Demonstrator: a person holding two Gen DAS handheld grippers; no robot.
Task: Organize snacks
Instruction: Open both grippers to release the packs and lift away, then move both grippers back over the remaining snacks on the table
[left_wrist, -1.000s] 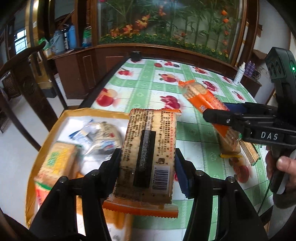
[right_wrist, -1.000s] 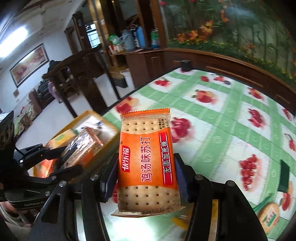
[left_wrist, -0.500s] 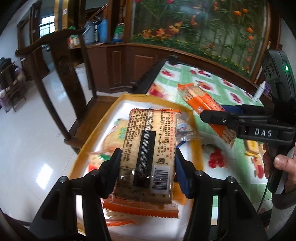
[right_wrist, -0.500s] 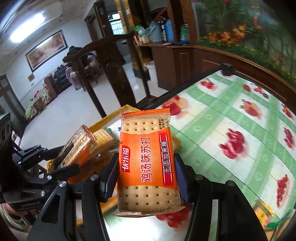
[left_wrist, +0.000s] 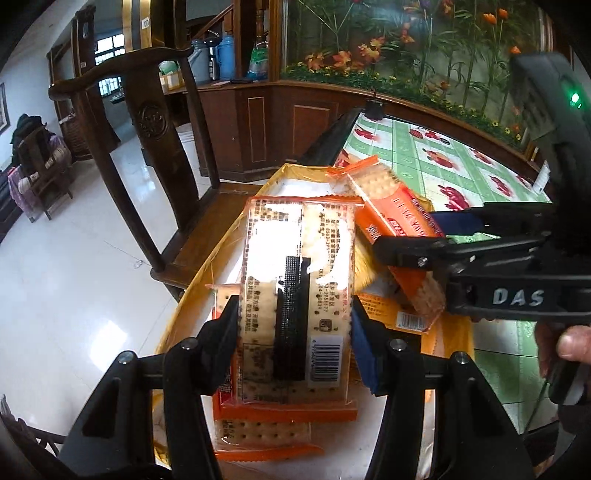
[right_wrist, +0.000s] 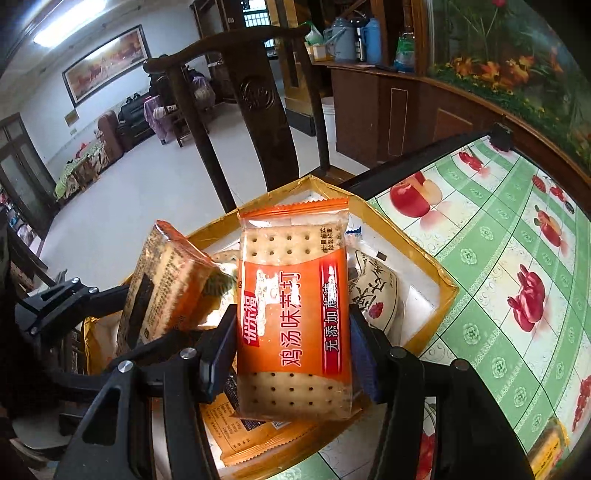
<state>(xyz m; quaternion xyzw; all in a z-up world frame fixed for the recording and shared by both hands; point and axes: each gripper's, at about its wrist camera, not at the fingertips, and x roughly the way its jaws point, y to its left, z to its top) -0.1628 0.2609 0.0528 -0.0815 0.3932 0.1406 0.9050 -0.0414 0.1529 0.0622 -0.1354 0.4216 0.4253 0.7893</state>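
Observation:
My left gripper (left_wrist: 293, 332) is shut on a clear-and-orange cracker pack (left_wrist: 295, 280), back side up with its barcode showing, held over the yellow box (left_wrist: 192, 295). My right gripper (right_wrist: 291, 347) is shut on an orange soda cracker pack (right_wrist: 295, 314), front side up, over the same box (right_wrist: 424, 254). Each gripper shows in the other view: the right one (left_wrist: 402, 236) with its pack (left_wrist: 391, 218), the left one (right_wrist: 155, 332) with its pack (right_wrist: 162, 288). Several snack packs lie in the box, among them orange cracker packs (left_wrist: 258, 432) and a white wrapped snack (right_wrist: 373, 291).
The box sits at the near corner of a table with a green fruit-print cloth (right_wrist: 517, 258). A dark wooden chair (left_wrist: 147, 122) stands just beyond that corner. A loose snack (right_wrist: 546, 450) lies on the cloth at lower right. A wooden cabinet (left_wrist: 295, 118) lines the far side.
Both grippers have moved left from over the tablecloth to over the yellow box, each still holding its cracker pack, and have come lower and closer together above the box.

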